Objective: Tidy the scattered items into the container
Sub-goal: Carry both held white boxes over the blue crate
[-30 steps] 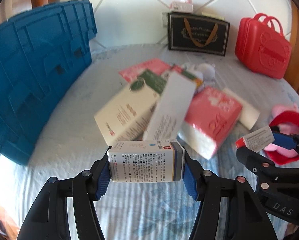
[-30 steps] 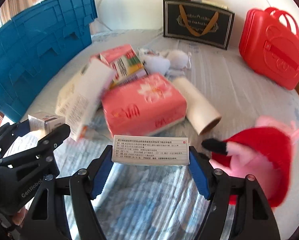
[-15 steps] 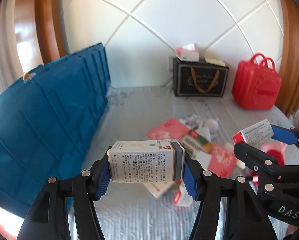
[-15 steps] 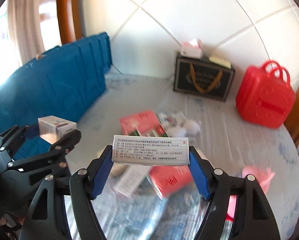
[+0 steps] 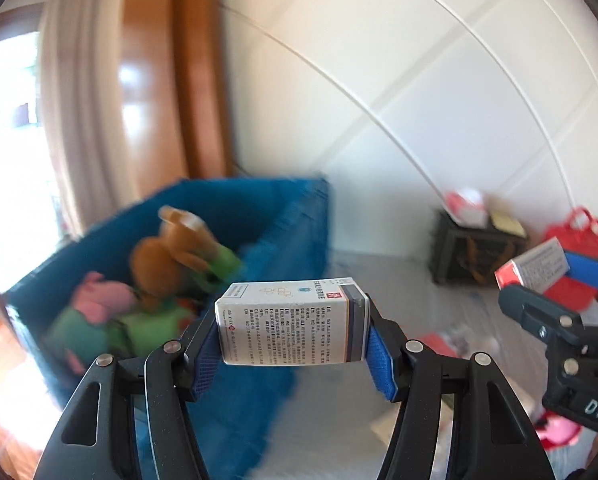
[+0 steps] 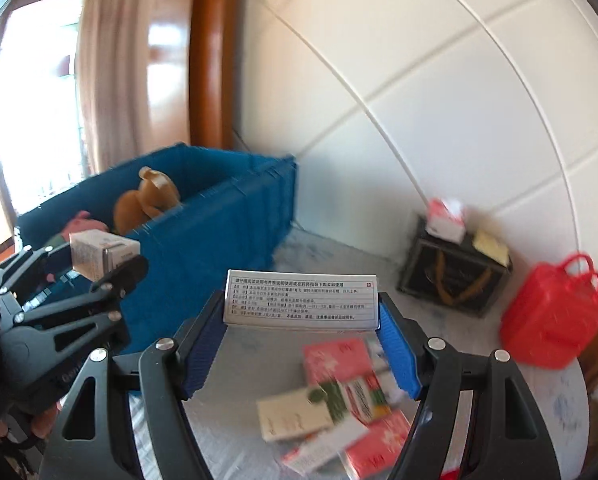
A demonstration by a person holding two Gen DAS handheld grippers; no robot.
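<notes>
Both grippers loaded, each clamped on a medicine box, raised beside the blue crate.

Left gripper (image 5: 293, 338): jaws closed on a white medicine box (image 5: 291, 322) with a grey end band, held level, near the crate's right wall. Right gripper (image 6: 301, 332): jaws closed on a flat white medicine carton (image 6: 301, 299), printed face towards the camera, held above the bedspread (image 6: 339, 256). Below it lies a loose heap of boxes and pink tissue packs (image 6: 339, 392), blurred. Left: blue crate (image 5: 299, 216), holding a brown plush toy (image 5: 171, 248) and pink-and-green plush toys (image 5: 99, 312). Far right, against the white wall: black gift bag (image 6: 453, 280) and red plastic case (image 6: 551, 320), side by side.
</notes>
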